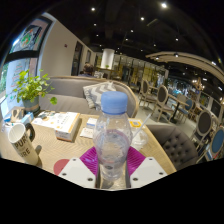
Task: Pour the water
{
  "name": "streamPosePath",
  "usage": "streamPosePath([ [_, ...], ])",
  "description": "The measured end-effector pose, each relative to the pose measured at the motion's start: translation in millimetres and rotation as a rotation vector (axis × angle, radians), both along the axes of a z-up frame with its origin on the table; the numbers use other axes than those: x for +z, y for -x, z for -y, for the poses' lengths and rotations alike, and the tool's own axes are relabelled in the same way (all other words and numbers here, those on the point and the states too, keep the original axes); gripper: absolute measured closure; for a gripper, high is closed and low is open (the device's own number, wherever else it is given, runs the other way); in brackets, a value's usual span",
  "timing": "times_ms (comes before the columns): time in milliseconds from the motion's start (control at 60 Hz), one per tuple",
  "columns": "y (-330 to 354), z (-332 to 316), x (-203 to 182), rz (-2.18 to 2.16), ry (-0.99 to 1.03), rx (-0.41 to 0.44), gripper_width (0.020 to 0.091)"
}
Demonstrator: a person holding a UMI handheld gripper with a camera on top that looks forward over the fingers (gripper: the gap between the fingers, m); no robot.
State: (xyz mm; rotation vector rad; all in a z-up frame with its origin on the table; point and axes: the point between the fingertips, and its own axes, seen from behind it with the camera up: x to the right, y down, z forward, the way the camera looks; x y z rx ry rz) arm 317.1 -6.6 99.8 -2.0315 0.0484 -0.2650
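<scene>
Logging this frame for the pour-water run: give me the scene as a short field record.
setting: cafe-like room with sofa and chairs
surface: wooden table
bottle: clear plastic, blue cap on, upright, between the fingers
gripper: fingers close at either side of the bottle; firm grip cannot be confirmed
mug: white with dark lettering, on the table beside the bottle
box: small, beyond the mug
plant: green, behind the mug
pouring: not yet begun

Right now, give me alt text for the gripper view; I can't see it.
A clear plastic water bottle with a pale blue cap stands upright between the fingers of the hand-held gripper, above a wooden table. A white printed mug stands on the table.
</scene>
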Motion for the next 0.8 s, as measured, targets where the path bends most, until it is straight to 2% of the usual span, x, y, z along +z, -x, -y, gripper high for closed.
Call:
streamPosePath([
  [133,13,-4,50,0.250,-0.007,0.010,0.0770],
  [417,71,-19,138,1.094,0.069,0.196,0.0771],
  [617,114,-26,139,1.451,0.144,0.332,0.0771],
  [800,137,-36,130,1.722,0.225,0.422,0.0773],
])
